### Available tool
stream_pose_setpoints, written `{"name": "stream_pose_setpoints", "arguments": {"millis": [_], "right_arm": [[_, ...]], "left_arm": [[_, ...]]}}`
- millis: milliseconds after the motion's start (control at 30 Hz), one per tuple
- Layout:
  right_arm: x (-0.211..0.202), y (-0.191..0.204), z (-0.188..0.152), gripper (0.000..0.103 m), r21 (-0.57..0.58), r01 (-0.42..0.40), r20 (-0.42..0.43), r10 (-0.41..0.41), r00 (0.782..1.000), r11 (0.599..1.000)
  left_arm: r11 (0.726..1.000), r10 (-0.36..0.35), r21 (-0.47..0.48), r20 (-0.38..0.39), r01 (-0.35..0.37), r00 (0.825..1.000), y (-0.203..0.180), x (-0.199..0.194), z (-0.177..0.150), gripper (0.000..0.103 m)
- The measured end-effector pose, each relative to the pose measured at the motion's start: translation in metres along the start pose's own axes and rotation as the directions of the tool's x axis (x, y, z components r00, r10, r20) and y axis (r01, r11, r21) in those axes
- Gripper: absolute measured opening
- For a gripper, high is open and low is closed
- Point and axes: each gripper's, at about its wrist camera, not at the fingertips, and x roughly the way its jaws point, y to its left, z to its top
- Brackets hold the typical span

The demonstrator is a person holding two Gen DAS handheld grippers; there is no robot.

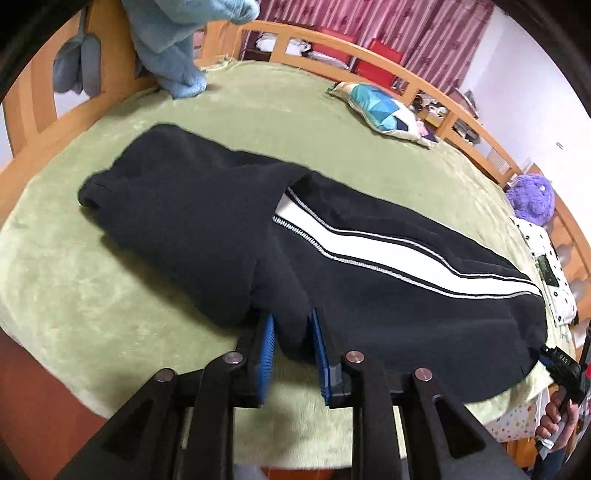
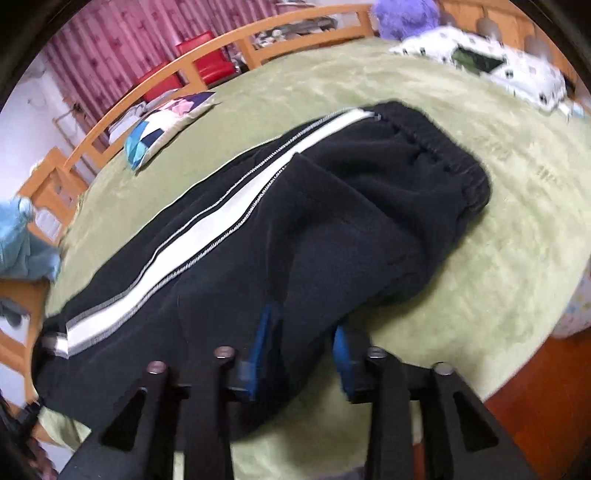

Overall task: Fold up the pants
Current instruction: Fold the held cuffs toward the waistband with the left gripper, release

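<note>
A home bedroom: a wide bed [image 1: 92,258] under a green fleece blanket, with a wooden rail [image 1: 424,83] around it, a patterned cushion [image 1: 384,110], a purple plush toy [image 1: 532,201] and pink curtains [image 1: 369,18] behind.

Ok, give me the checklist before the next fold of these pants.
1. Pants folded over themselves: ok.
2. Left hand-held gripper free of cloth: not ok, pants edge lies between its pads.
3. Right hand-held gripper free of cloth: not ok, same.
4. Pads pressing on the cloth: cannot tell.
5. Waistband flat on the green blanket: ok.
6. Cushion apart from the pants: ok.
</note>
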Motion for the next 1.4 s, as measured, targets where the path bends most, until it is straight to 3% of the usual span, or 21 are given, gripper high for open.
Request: {"name": "stream_pose_setpoints", "arguments": {"millis": [100, 167, 300, 467, 533, 800, 867, 967, 1000, 1200, 1400], "right_arm": [[-0.020, -0.002, 0.000, 0.044, -0.036, 0.031, 0.040, -0.030, 0.999, 0.999], [-0.030, -0.005, 0.005, 0.047, -0.027, 0.042, 0.067, -0.040, 0.997, 0.999], [-0.031, -0.002, 0.019, 0.047, 0.006, 0.016, 0.083, -0.016, 0.996, 1.000], [-0.016, 0.032, 0.040, 0.047, -0.013, 0.003, 0.081, -0.002, 0.997, 1.000], [-0.010, 0.044, 0.043, 0.047, -0.028, 0.003, 0.082, 0.000, 0.997, 1.000], [0.005, 0.068, 0.032, 0.047, -0.046, -0.014, 0.041, 0.016, 0.999, 0.999], [0.006, 0.070, 0.029, 0.047, -0.045, -0.022, 0.036, 0.023, 0.999, 0.999], [0.006, 0.072, 0.023, 0.047, -0.041, -0.031, 0.028, 0.032, 0.999, 0.999], [0.006, 0.073, 0.022, 0.047, -0.040, -0.034, 0.026, 0.035, 0.999, 0.999], [-0.001, 0.071, 0.018, 0.047, -0.045, -0.035, 0.040, 0.037, 0.998, 0.998], [-0.001, 0.064, 0.024, 0.047, -0.027, -0.019, 0.051, 0.020, 0.998, 0.999]], "left_arm": [[0.997, 0.066, 0.040, 0.068, -0.069, 0.996, 0.000, -0.021, 0.007, 0.050], [0.994, 0.089, 0.052, 0.102, -0.095, 0.991, 0.003, -0.029, 0.015, 0.058], [0.986, 0.159, 0.038, 0.082, -0.163, 0.984, 0.021, -0.026, 0.023, 0.061], [0.987, 0.151, 0.050, 0.019, -0.152, 0.988, 0.032, -0.009, 0.014, 0.066], [0.982, 0.178, 0.065, 0.015, -0.179, 0.984, 0.028, 0.003, 0.013, 0.068], [0.981, 0.186, 0.054, 0.005, -0.186, 0.982, 0.029, 0.022, 0.016, 0.067], [0.985, 0.166, 0.051, 0.000, -0.166, 0.986, 0.031, 0.021, 0.017, 0.054], [0.990, 0.134, 0.052, -0.005, -0.133, 0.991, 0.032, 0.018, 0.016, 0.023], [0.988, 0.140, 0.060, 0.007, -0.140, 0.990, 0.031, 0.014, 0.016, 0.019], [0.990, 0.133, 0.030, 0.081, -0.136, 0.988, 0.044, -0.015, 0.032, 0.012], [0.985, 0.155, 0.045, 0.157, -0.164, 0.975, 0.050, -0.028, 0.086, 0.011]]}}
